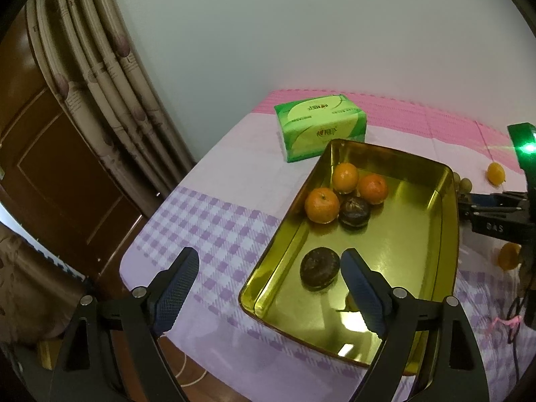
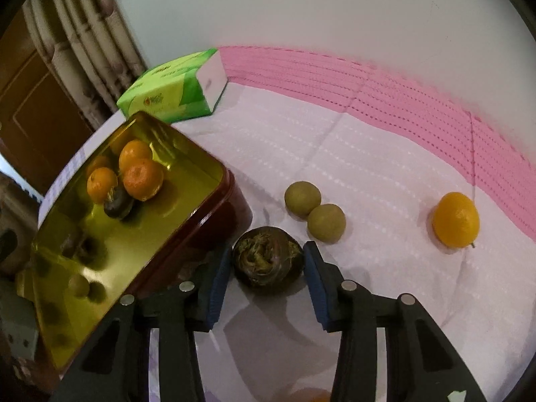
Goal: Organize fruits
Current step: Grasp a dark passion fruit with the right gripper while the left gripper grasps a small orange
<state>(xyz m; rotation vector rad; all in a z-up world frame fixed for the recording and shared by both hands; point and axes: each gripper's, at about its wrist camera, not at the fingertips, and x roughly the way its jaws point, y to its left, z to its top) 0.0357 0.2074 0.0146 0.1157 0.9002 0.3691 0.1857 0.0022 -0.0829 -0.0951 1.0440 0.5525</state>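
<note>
Right tool (image 2: 268, 266) sat open around a dark purple fruit (image 2: 268, 260) on the worktop (image 2: 368, 174), pads flanking it, contact not certain, just right of the gold tin tray (image 2: 214, 181). Step in hand looked like a grasp of that fruit; next move would call for closing, lifting over the tray wall and dropping left. Left tool (image 1: 269, 278) hung open and empty over the tray's near end. Three oranges (image 1: 345, 177) and two dark fruits already lay inside. Two green fruits (image 2: 302, 199) and a yellow-orange fruit (image 2: 455, 223) waited ahead-right.
</note>
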